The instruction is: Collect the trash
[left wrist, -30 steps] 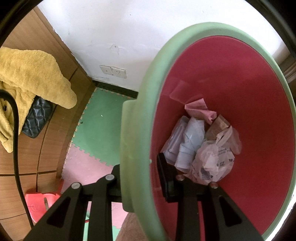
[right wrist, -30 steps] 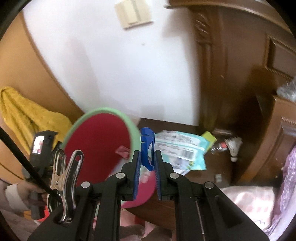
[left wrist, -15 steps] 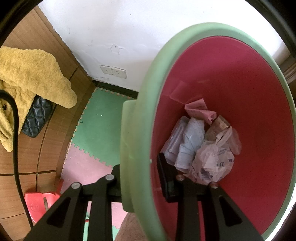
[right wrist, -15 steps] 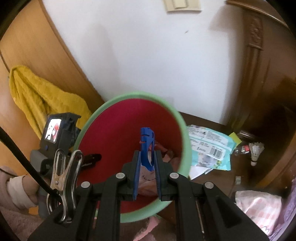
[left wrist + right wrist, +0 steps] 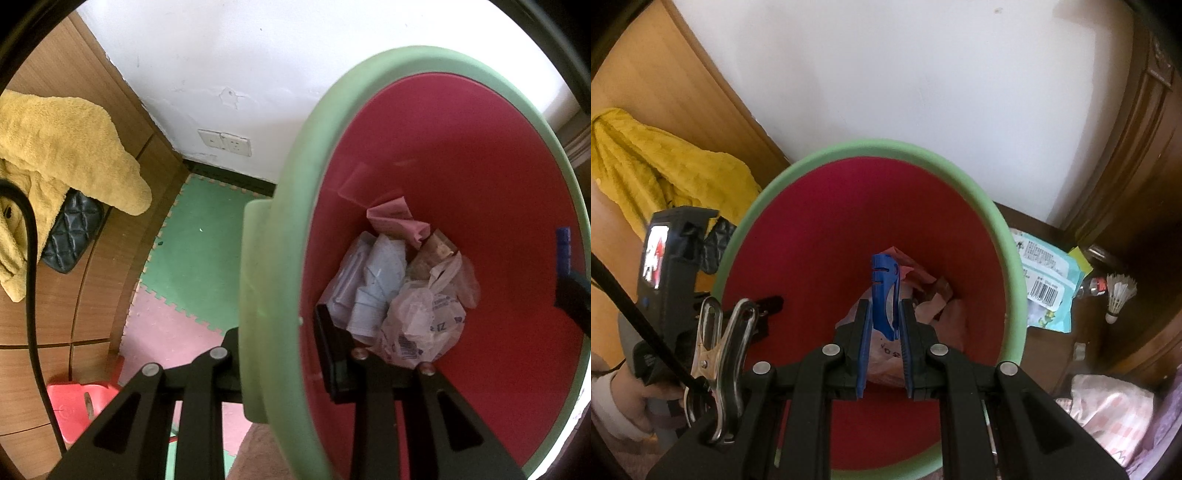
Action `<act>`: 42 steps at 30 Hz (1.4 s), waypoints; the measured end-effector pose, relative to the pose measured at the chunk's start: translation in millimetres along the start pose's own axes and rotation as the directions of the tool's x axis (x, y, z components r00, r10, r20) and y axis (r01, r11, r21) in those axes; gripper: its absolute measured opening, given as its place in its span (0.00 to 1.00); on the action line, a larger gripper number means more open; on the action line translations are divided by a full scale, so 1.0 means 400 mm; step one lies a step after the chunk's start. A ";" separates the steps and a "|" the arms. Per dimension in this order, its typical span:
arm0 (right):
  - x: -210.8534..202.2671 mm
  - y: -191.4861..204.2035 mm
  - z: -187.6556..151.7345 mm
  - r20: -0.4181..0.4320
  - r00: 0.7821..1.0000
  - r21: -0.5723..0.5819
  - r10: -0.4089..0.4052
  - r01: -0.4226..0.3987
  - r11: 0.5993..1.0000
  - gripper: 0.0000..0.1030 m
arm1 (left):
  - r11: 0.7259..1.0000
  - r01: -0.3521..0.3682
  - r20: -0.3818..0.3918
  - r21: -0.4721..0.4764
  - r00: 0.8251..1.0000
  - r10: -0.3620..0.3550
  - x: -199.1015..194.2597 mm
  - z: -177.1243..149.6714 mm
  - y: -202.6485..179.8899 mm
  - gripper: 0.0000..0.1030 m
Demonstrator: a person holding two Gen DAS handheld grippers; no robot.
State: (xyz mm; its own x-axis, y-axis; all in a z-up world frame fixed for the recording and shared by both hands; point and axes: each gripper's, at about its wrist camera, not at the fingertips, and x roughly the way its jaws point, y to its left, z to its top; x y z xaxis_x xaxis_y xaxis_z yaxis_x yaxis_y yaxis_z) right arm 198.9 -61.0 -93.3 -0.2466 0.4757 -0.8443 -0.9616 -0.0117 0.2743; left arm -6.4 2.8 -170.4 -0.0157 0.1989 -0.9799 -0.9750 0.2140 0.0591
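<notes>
Blue plastic clip (image 5: 882,295) between right jaws, above bin (image 5: 1004,236)

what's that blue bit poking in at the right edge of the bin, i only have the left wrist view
Observer: It's a blue plastic clip, pinched in the right gripper above the bin's open mouth.
Operator: anything still lying outside the bin
Observer: Yes, a light blue wrapper with a barcode lies on the dark surface just past the bin's right side.
Operator: anything else over there
Observer: A shuttlecock stands further right, near the brown furniture.
Operator: how's the bin held
Observer: The left gripper is shut on its green rim, one finger outside, one inside.
</notes>
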 end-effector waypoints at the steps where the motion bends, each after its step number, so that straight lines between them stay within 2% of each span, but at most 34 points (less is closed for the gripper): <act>1: 0.004 -0.002 -0.001 -0.004 1.000 0.003 -0.004 0.004 1.000 0.15 | 1.000 0.000 0.000 0.000 1.000 0.000 0.000 0.000 0.000 0.28; 35: -0.013 -0.006 -0.002 0.035 0.999 0.011 -0.005 0.004 1.000 0.16 | 1.000 -0.001 -0.001 0.000 1.000 0.001 0.000 -0.002 -0.002 0.28; 40: -0.029 -0.009 -0.005 0.049 0.999 0.015 0.007 -0.008 1.000 0.24 | 1.000 -0.002 -0.002 0.001 1.000 0.002 0.000 -0.002 -0.002 0.28; 42: -0.046 -0.010 -0.007 0.061 0.998 0.015 0.006 -0.007 1.000 0.24 | 1.000 -0.001 -0.002 0.000 1.000 0.001 0.000 -0.002 -0.002 0.28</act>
State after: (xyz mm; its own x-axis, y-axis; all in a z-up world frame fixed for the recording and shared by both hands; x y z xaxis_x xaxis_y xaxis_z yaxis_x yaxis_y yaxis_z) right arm 207.0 -72.2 -80.2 -0.2442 0.5285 -0.8130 -0.9580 -0.0015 0.2868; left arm -5.8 2.0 -170.8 -0.0172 0.1977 -0.9801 -0.9749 0.2141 0.0603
